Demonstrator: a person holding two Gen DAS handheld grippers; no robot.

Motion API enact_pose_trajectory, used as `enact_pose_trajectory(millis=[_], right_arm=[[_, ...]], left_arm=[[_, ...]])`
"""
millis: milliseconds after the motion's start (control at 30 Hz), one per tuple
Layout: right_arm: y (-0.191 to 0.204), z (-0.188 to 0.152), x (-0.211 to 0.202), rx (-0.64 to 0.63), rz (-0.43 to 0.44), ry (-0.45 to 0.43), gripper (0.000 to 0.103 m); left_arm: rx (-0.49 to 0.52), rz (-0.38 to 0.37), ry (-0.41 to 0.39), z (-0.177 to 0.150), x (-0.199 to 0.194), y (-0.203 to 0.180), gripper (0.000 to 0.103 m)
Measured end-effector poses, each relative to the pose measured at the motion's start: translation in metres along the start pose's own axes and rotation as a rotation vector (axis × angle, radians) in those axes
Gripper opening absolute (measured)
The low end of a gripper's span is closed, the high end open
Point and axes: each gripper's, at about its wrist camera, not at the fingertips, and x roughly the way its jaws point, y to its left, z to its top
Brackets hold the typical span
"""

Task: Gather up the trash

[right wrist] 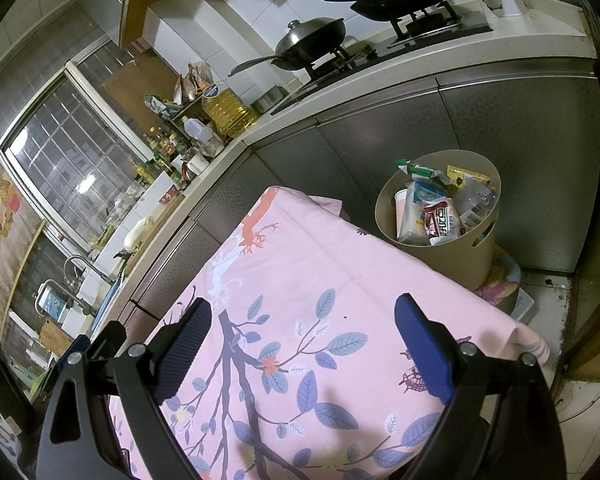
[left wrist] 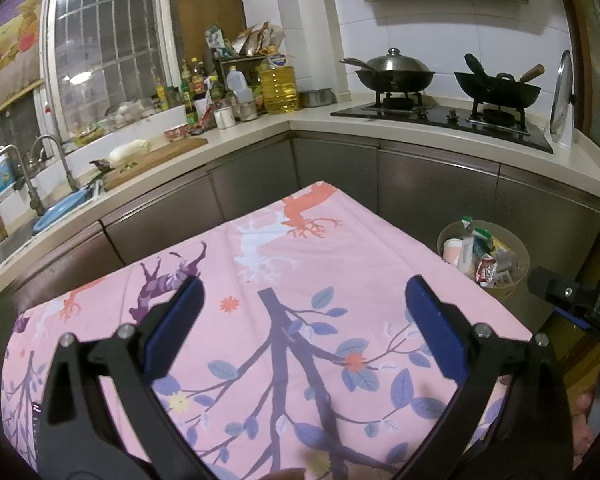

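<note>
A beige round bin point(right wrist: 456, 256) stands on the floor past the table's far right corner, filled with wrappers, packets and a cup point(right wrist: 432, 208). In the left wrist view the same bin point(left wrist: 508, 280) shows at the right edge of the table. My left gripper point(left wrist: 304, 304) hangs open above the pink floral tablecloth point(left wrist: 284, 280) with nothing between its blue pads. My right gripper point(right wrist: 304, 324) is also open and empty over the cloth point(right wrist: 340, 272), the bin ahead and to its right. Part of the right gripper point(left wrist: 572, 300) appears at the right edge of the left wrist view.
Grey cabinet fronts point(left wrist: 420, 184) and an L-shaped counter point(left wrist: 316, 120) stand close behind the table. Two woks sit on the stove point(left wrist: 448, 116). Bottles and a big oil jug point(left wrist: 278, 88) crowd the corner; a cutting board point(left wrist: 156, 156) and sink point(left wrist: 16, 236) lie left.
</note>
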Motion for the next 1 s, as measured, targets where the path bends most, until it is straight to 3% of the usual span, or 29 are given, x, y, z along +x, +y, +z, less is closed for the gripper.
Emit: enact_pose_trajectory(millis=[1000], right_arm=[[0.002,-0.001,-0.001,0.002,-0.003,0.003,0.089]], left_arm=[[0.008,-0.007,0.004,-0.007,-0.002,-0.009,0.097]])
